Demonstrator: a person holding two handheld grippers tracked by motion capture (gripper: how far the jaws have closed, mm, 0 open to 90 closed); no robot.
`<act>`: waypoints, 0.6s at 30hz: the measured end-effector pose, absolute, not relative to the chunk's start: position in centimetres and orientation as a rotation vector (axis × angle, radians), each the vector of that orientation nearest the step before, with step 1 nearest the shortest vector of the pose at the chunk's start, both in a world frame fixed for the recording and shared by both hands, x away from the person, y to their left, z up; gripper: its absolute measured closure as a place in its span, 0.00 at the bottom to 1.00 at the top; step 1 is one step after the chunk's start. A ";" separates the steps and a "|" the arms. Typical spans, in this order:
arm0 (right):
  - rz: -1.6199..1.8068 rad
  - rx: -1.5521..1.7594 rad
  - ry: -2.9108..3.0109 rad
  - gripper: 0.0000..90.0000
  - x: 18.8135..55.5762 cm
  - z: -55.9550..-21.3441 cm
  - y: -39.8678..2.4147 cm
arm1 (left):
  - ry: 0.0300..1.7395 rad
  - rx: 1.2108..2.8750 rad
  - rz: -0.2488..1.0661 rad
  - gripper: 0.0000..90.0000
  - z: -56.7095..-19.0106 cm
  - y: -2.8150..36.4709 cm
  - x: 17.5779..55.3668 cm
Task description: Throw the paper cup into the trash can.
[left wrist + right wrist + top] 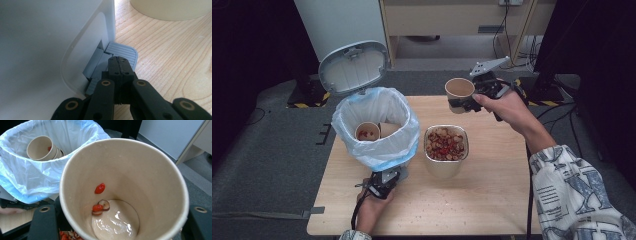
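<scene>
A white pedal bin (343,121) lined with a pale blue bag stands at the table's left, its lid (353,67) raised. Used paper cups (367,132) lie inside it. My left gripper (387,180) is shut, its tips (119,60) resting on the grey ribbed pedal (123,51) at the foot of the bin. Over the table's far right edge, my right gripper (472,102) is shut on a paper cup (459,89) and holds it tilted. In the right gripper view the cup (125,170) holds a few red bits (100,188) and a wet film at the bottom.
A paper bowl (446,165) full of red and brown food scraps stands mid-table, right of the bin. Its side (170,10) shows beyond the pedal. Crumbs dot the wooden table (492,200). Behind the table stand a white panel and a wooden shelf.
</scene>
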State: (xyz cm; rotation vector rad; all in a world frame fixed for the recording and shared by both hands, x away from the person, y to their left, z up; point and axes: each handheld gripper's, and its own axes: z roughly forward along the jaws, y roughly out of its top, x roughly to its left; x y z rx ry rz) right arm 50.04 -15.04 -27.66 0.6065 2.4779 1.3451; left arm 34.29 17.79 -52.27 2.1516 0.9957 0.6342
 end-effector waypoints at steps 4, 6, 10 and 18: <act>1.353 0.598 2.485 0.34 50.0 -27.6 -14.4 | 0.997 2.152 0.636 1.00 -52.3 17.8 34.3; 1.358 0.597 2.486 0.34 50.0 -27.6 -14.2 | 0.997 2.153 0.638 1.00 -52.3 17.8 34.3; 1.355 0.589 2.492 0.34 50.1 -27.4 -13.7 | 0.996 2.153 0.636 1.00 -52.3 17.8 34.3; 1.373 0.574 2.498 0.34 50.1 -26.7 -12.5 | 0.996 2.154 0.638 1.00 -52.3 17.8 34.3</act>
